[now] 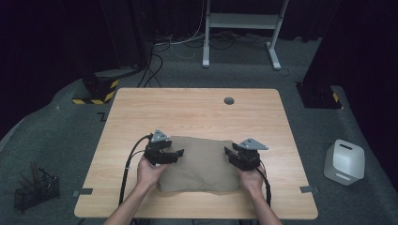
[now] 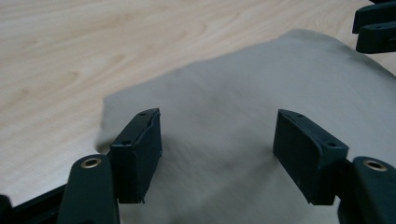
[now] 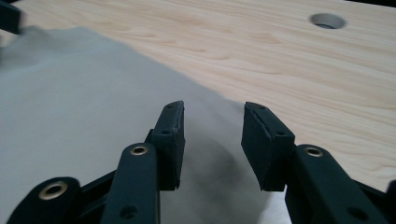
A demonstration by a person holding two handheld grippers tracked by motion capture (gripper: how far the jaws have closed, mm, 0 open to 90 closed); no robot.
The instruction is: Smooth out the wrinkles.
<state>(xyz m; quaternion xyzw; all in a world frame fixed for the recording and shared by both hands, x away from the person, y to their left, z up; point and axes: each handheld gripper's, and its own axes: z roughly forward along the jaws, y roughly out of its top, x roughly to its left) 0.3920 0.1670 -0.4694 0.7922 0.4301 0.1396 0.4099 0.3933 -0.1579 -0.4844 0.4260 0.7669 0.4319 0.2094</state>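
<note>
A folded tan cloth (image 1: 199, 164) lies flat on the wooden table (image 1: 197, 112), near its front edge. My left gripper (image 1: 174, 153) hovers over the cloth's left edge, jaws wide apart with only cloth (image 2: 224, 116) below them. At the cloth's right edge my right gripper (image 1: 230, 153) stands open too. In the right gripper view its jaws (image 3: 211, 140) sit apart above the cloth (image 3: 70, 102), gripping nothing. The right gripper's black fingertips (image 2: 376, 28) show at the top right of the left gripper view.
A round cable hole (image 1: 229, 100) sits in the table's far middle. On the floor stand a white box (image 1: 344, 161) at the right and a black wire basket (image 1: 36, 190) at the left. A white frame (image 1: 241, 28) stands beyond the table.
</note>
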